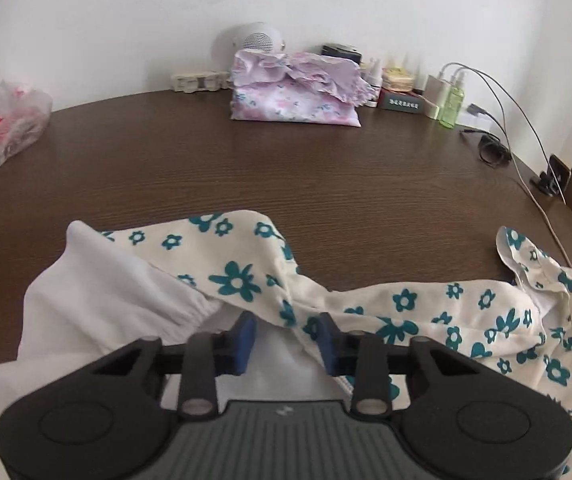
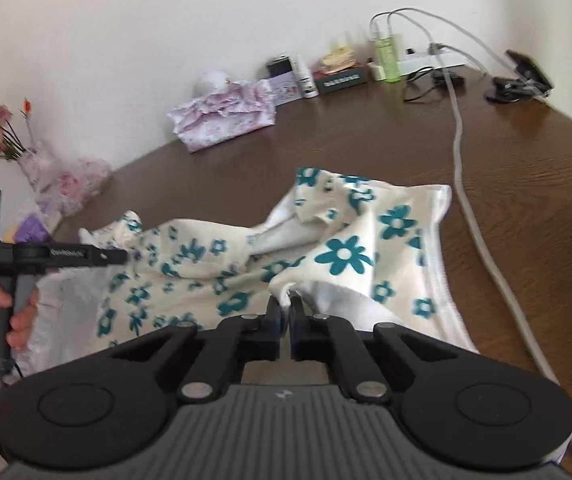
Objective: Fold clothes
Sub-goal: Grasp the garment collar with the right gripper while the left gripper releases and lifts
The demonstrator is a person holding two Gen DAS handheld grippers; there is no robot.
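Lying crumpled across the lower half of both views on the dark wooden table (image 1: 325, 184), the teal-flowered cream garment (image 2: 341, 252) is pinched by the closed right gripper (image 2: 286, 312); the left gripper (image 1: 287, 330) stands parted over its white lining, clamping nothing.

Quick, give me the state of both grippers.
Left gripper: open over the floral garment, gripping nothing.
Right gripper: shut on a fold of that garment.

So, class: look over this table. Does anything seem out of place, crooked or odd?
The floral garment lies bunched and twisted across the table, its white lining turned out, unlike the neatly folded pink garment by the wall. A grey cable trails loosely across the tabletop beside it.
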